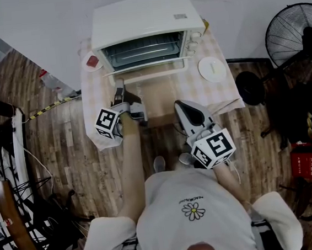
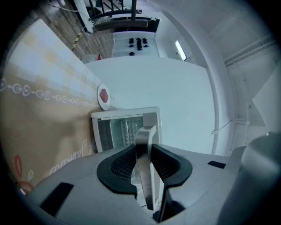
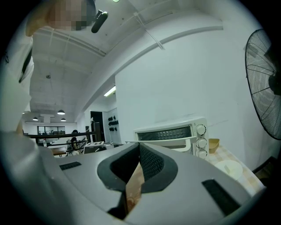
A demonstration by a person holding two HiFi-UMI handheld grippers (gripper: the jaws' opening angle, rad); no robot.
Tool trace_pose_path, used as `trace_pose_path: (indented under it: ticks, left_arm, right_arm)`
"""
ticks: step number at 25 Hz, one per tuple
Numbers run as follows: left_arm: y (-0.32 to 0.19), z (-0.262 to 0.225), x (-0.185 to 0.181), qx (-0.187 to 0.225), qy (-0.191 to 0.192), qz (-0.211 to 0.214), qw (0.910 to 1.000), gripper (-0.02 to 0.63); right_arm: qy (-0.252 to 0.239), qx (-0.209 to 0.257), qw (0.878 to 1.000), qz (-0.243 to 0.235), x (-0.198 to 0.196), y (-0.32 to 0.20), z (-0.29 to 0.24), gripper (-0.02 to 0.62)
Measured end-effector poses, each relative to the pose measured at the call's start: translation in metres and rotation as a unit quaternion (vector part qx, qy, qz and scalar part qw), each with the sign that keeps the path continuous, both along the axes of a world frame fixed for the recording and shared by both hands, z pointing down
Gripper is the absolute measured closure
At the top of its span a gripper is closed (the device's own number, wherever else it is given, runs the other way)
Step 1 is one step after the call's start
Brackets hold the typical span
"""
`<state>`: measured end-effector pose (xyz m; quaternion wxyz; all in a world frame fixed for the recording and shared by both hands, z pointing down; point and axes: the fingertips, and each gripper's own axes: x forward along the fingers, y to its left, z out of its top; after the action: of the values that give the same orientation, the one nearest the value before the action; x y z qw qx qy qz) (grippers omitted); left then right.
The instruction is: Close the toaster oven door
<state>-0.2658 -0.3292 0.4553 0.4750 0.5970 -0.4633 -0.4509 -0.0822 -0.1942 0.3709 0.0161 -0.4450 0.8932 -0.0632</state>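
One table (image 1: 219,94) is carrying one oven (image 1: 144,23), its one door (image 1: 144,68) hanging part-open at the front. Left gripper (image 1: 119,91) is clamping the one handle (image 2: 145,165) near its left end, so I'd be swinging it up along the hinge's arc, keeping the grip square and not yanking. Right gripper (image 3: 139,148) is waiting behind, jaws together on nothing. I'm also counting one plate (image 1: 212,68) and three knobs (image 3: 201,141)

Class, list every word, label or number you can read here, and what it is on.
Nothing reads clearly.
Shirt: print above the daisy, too small.
Toaster oven: grey label on top, too small.
Tablecloth: cursive script, partly hidden, unreadable.
Red box: white print, blurred.
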Motion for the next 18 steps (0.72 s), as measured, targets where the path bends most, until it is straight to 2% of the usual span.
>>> trace_pose_path:
  ticks: [18]
  left_arm:
    - [-0.033,-0.026,-0.004,0.008,0.001,0.007,0.9999,0.485]
  right_arm:
    - [0.007,0.009,1.000,0.005,0.000,0.006,-0.004,0.586]
